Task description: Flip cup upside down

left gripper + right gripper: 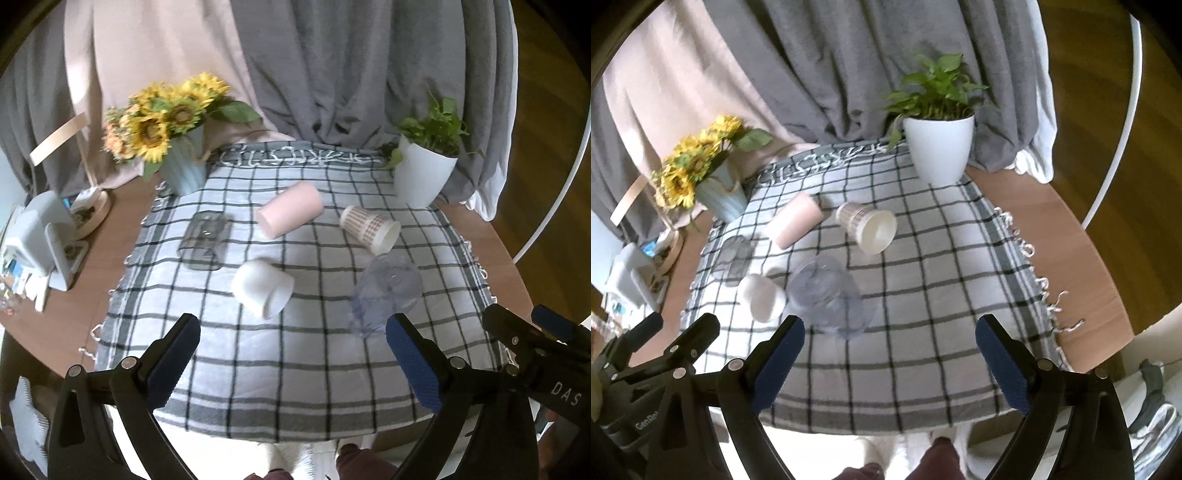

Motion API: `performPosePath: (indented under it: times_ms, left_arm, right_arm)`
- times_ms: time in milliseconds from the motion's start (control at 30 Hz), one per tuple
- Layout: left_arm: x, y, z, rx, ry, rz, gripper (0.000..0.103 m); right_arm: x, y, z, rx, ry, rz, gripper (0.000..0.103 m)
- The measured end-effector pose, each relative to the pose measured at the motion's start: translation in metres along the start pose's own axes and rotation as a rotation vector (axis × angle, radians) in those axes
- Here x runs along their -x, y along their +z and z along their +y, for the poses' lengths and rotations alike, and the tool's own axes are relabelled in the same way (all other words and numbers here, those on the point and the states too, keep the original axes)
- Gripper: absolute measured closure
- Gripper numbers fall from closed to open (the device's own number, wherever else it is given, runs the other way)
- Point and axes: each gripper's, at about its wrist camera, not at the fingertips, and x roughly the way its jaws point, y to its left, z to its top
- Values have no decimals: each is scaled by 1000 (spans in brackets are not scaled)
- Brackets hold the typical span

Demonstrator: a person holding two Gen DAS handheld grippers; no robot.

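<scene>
Several cups lie on their sides on a checked cloth (pixel 295 354): a pink cup (pixel 290 210), a patterned paper cup (pixel 370 228), a white cup (pixel 263 287), a clear bluish plastic cup (pixel 386 293) and a grey clear glass (pixel 205 240). My left gripper (pixel 293 354) is open and empty above the cloth's near edge, short of the white cup. My right gripper (pixel 890 356) is open and empty; the clear cup (pixel 827 295) lies just beyond its left finger, the paper cup (pixel 868 227) farther back.
A sunflower vase (pixel 184 162) stands at the cloth's back left and a white plant pot (pixel 421 173) at the back right. Clutter (pixel 40 236) sits on the wooden table at the left. Curtains hang behind.
</scene>
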Motion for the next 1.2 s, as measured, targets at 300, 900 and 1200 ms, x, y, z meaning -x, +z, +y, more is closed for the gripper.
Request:
performPosePath:
  times_ms: [300, 900, 1200]
  left_arm:
    - [18, -9, 22, 11, 22, -19, 0]
    - [27, -9, 30, 9, 12, -39, 0]
    - [26, -8, 29, 10, 16, -37, 0]
  right_arm:
    - [9, -13, 24, 15, 8, -5, 9]
    - [15, -15, 36, 21, 1, -21, 9]
    - [16, -15, 35, 22, -4, -18, 9]
